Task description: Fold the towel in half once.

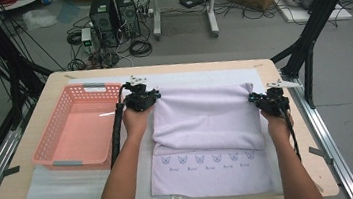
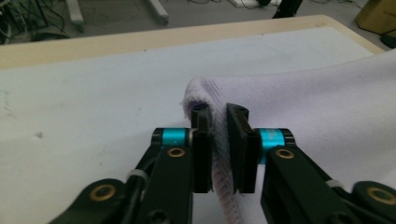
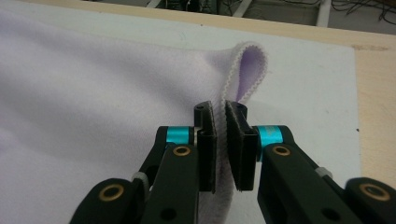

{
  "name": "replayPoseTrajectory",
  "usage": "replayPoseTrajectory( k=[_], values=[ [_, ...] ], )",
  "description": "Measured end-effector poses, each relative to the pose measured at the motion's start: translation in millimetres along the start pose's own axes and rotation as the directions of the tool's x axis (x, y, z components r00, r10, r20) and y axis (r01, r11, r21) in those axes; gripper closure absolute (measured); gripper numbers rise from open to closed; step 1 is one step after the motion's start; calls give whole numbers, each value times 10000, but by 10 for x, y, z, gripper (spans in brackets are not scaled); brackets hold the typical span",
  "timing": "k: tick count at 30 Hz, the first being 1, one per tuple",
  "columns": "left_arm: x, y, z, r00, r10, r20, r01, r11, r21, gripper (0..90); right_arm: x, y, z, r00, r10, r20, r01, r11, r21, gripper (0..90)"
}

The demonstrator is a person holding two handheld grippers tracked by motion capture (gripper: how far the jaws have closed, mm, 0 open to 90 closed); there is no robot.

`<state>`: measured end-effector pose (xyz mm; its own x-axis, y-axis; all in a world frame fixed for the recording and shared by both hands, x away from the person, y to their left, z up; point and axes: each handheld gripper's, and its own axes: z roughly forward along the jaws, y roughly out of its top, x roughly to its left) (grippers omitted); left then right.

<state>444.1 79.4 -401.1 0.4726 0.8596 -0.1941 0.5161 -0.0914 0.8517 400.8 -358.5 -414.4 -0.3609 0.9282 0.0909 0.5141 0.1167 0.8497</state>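
The fingers [image 1: 150, 95] of the left gripper [image 1: 145, 99] are pointing toward twelve o'clock in the high view, sitting at the far left corner of the lilac towel [image 1: 207, 126]; those of the right gripper [image 1: 261, 98] are sitting at the far right corner, at about three o'clock from the left one. The towel is lying folded on a white mat [image 1: 63, 185] on the table [image 1: 299, 176], its near edge (the one with a row of small printed faces) lying toward six o'clock. A pink basket [image 1: 78, 128] is standing on the mat at nine o'clock of the towel, just beside the left forearm.

In the left gripper view, the left gripper [image 2: 218, 116] is standing with its jaws a narrow gap apart, the bunched corner of the towel [image 2: 327, 112] passing between them. The right-hand pad is looking slightly clear of the cloth, so I cannot tell whether the grip is pressing. The rest of the cloth is spreading toward three o'clock.

In the right gripper view, the right gripper [image 3: 220, 112] is keeping its jaws nearly together on the stitched hem of the towel [image 3: 93, 102], both pads touching it. A loop of hem is rising toward twelve o'clock above the tips, and the cloth is stretching toward nine o'clock.
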Motion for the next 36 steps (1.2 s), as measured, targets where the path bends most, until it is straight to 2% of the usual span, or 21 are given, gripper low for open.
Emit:
replayPoseTrajectory(
  k=[1, 4, 7, 9, 12, 14, 17, 18, 23, 29, 33, 36],
  values=[
    [-5, -13, -15, 10000, -64, 33, 65, 10000, -65, 686, 0, -6, 8, 9999, 127, 0, -127, 9999, 67, 785],
    [-35, -67, -69, 9998, -36, 204, 38, 9999, -108, 624, -4, -14, -9, 9993, 367, 2, -367, 9993, 87, 682],
    [-74, -98, -133, 9988, -28, 489, 22, 9999, 132, 599, 6, 13, -86, 9998, 219, 13, -219, 9997, -55, 663],
    [-117, -130, -214, 9982, 108, 587, -84, 9991, -410, 587, 27, 27, -150, 9999, 151, -47, -150, 9999, 44, 644],
    [-155, -204, -311, 9969, 70, 783, -35, 9990, -450, 573, 49, 13, -256, 9998, -47, -209, 48, 10000, 75, 627],
    [-175, -288, -388, 9961, 52, 881, 5, 9979, -643, 562, 70, -16, -332, 9993, -45, -383, 51, 9999, 145, 613],
    [-206, -426, -497, 9949, 89, 1004, -26, 9980, -625, 543, 112, -80, -452, 9984, -297, -485, 311, 9991, 296, 602],
    [-219, -468, -530, 9947, 177, 1018, -115, 9980, -614, 537, 127, -106, -495, 9982, -321, -509, 338, 9989, 335, 598],
    [-267, -663, -744, 9923, 175, 1230, -64, 9959, -898, 514, 180, -266, -725, 9966, -373, -736, 387, 9991, 175, 590],
    [-327, -880, -961, 9882, 314, 1498, -162, 9947, -1014, 505, 258, -559, -986, 9946, -613, -841, 633, 9978, 208, 609],
    [-366, -1032, -1045, 9876, 308, 1542, -172, 9959, -884, 506, 309, -770, -1119, 9939, -600, -926, 637, 9972, 380, 648],
    [-384, -1129, -1083, 9875, 350, 1536, -244, 9972, -702, 506, 361, -904, -1216, 9917, -756, -1041, 816, 9951, 550, 700]
  ],
)
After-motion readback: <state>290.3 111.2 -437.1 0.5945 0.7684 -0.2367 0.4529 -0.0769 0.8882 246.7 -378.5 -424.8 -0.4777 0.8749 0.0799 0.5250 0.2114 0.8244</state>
